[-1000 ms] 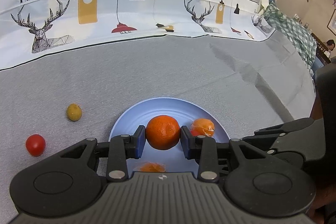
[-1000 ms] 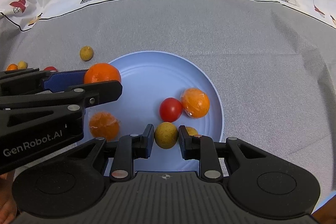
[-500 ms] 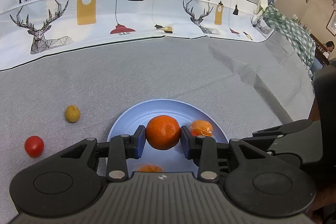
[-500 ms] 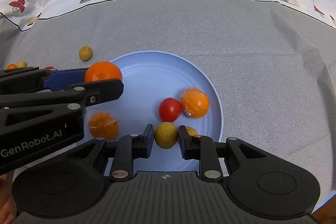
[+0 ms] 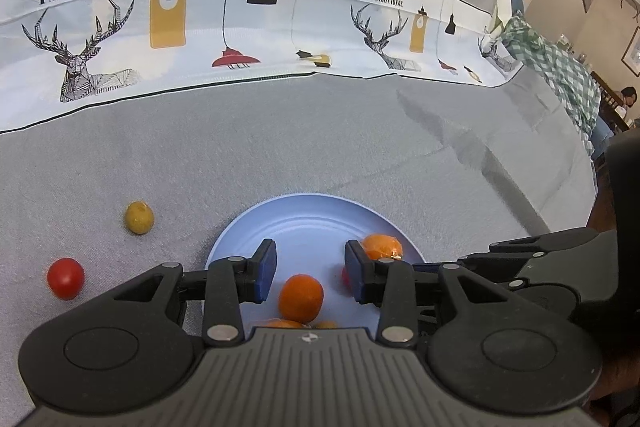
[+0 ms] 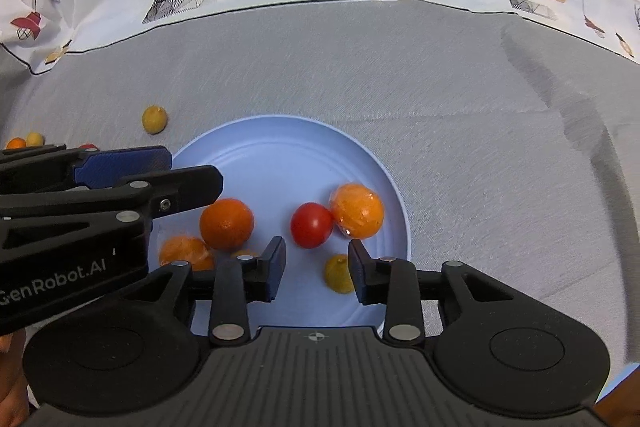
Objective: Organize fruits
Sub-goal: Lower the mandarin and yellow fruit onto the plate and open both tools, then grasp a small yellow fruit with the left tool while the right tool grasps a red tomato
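A light blue plate lies on the grey cloth. On it are an orange, a wrapped orange, another wrapped orange, a red tomato and a yellow fruit. My left gripper is open above the orange; it also shows in the right wrist view. My right gripper is open over the plate, the yellow fruit by its right finger.
Off the plate to the left lie a yellow fruit and a red tomato. Two more small fruits lie at the far left. A printed cloth band runs along the back.
Both grippers opened. The left let go of the orange, which now rests on the plate. The right let go of the yellow fruit.
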Demonstrator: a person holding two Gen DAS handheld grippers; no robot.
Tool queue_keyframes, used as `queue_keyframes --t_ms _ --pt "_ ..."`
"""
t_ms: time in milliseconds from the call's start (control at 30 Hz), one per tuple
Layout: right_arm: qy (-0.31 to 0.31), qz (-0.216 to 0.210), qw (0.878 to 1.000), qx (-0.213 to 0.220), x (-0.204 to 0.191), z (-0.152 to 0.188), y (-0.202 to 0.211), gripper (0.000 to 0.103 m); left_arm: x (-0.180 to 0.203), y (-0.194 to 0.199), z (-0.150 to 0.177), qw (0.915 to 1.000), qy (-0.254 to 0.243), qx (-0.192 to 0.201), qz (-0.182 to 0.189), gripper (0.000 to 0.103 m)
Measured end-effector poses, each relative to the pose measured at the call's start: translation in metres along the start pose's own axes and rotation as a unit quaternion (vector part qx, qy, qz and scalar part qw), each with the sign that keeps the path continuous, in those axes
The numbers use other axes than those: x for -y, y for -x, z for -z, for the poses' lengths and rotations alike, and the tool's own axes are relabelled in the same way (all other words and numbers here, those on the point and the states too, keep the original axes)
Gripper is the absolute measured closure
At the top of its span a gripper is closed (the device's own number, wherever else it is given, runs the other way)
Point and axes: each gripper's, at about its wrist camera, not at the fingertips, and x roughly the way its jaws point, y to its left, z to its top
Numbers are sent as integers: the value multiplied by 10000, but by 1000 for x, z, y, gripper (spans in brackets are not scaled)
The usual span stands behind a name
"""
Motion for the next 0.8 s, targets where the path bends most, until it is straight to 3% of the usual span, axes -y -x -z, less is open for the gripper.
queue_keyframes --t_ms 300,367,433,567,633,667,800 --pt "-194 46 9991 368 0 -7 9 67 -13 12 -2 9996 222 151 -69 62" --pt "-277 10 9986 458 0 -8 11 67 -17 20 -1 9991 237 309 -186 66" --pt "-325 10 9981 530 -2 -9 13 67 -21 30 -2 9982 283 475 -239 80" --pt "-450 -48 9969 649 -4 -10 15 67 -35 48 -3 9969 302 626 -376 90" --pt "-586 -129 9955 738 -5 -10 17 72 -40 51 -5 9972 210 519 -490 93" --pt "-639 -177 9948 769 -5 -11 17 80 -43 53 -6 9972 128 462 -575 93" --pt "-781 -401 9916 949 -13 -13 22 85 -54 80 -17 9950 -201 562 -806 94"
